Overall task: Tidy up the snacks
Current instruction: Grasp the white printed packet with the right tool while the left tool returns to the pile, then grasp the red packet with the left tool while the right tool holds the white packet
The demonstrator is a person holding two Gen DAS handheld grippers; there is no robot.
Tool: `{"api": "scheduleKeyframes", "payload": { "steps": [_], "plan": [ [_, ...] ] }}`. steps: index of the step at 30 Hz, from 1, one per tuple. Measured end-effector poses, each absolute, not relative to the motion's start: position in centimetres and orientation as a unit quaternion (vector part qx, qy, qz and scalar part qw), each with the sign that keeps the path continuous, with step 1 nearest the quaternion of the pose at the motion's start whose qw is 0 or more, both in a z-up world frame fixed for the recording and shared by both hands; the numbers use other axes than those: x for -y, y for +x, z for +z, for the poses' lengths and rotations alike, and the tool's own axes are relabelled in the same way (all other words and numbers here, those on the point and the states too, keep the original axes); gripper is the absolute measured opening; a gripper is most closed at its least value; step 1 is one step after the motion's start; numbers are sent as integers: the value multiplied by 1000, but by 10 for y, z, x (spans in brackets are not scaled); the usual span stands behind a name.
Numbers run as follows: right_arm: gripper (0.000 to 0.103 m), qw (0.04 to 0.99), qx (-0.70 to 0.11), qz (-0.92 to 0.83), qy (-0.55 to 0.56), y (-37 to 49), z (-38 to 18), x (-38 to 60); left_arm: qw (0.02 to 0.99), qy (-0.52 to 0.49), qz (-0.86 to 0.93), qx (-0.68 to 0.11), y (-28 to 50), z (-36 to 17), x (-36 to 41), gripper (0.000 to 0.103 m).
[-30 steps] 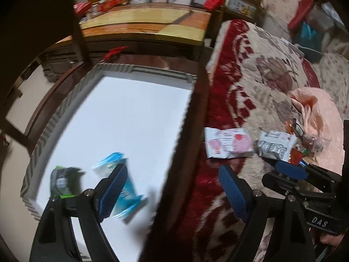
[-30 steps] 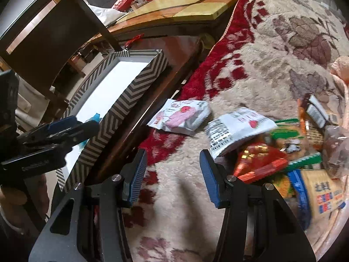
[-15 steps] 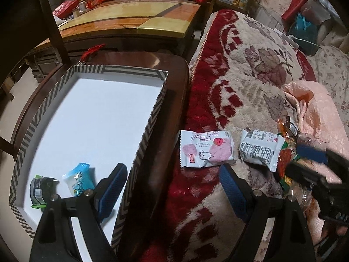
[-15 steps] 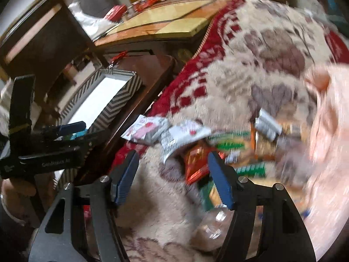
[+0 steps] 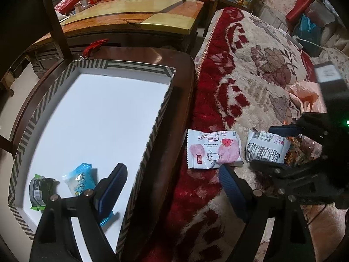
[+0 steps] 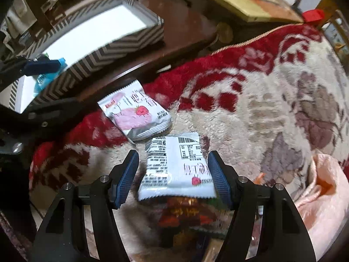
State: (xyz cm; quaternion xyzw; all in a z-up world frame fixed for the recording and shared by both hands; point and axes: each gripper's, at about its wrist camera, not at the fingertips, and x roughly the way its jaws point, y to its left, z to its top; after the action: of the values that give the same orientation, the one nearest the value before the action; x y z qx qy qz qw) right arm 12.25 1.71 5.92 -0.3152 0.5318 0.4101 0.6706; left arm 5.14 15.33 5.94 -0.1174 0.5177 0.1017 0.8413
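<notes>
A chevron-rimmed box (image 5: 152,128) with a white floor stands on a dark wooden table. In its near corner lie a green-black packet (image 5: 40,193) and a blue packet (image 5: 79,180). My left gripper (image 5: 172,185) hangs open and empty over the box's right wall. On the blanket rest a pink strawberry packet (image 5: 214,150) (image 6: 137,113) and a white printed packet (image 5: 265,149) (image 6: 176,170). My right gripper (image 6: 173,176) (image 5: 272,147) points down, open, with the white packet between its fingers; the left pad stands clear of it.
A heap of mixed snack wrappers (image 6: 185,211) lies under the white packet's near end, beside a pink plastic bag (image 6: 322,187). The red and cream blanket (image 5: 250,87) covers the seat. A yellow-topped table (image 5: 135,15) stands behind.
My right gripper has swung and rolled from the bare blanket onto the white packet, and its jaws have widened. My left gripper has drifted slightly; the blue packet lies still in the box.
</notes>
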Motion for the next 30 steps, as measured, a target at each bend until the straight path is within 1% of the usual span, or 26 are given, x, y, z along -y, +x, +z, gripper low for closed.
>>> {"api": "scheduleKeyframes", "payload": {
  "steps": [2,4,6,7,14,17,20,26,30],
  "plan": [
    [66,668,-539,402,-319,128,52,-17,840,-116,98,-521,53,58,-150,87],
    [62,671,-548,403,-296,135,49,-12,840,-112,96,-522,55,58,-147,88],
    [60,685,-549,406,-254,140,53,0,839,-108,100,-523,56,58,-144,89],
    [56,692,-546,405,-243,141,55,6,839,-110,100,-523,57,58,-143,89],
    [56,763,-517,363,-138,149,85,82,844,-131,91,-512,55,71,-135,89],
    [56,778,-513,347,-103,143,92,116,856,-114,96,-495,54,83,-125,89],
    [56,782,-514,341,-87,140,92,123,861,-118,80,-488,56,89,-119,89],
    [56,792,-512,331,-33,131,90,152,850,-136,11,-508,71,83,-85,89],
    [56,793,-510,332,-35,125,91,159,838,-152,4,-525,80,72,-68,89]
  ]
}}
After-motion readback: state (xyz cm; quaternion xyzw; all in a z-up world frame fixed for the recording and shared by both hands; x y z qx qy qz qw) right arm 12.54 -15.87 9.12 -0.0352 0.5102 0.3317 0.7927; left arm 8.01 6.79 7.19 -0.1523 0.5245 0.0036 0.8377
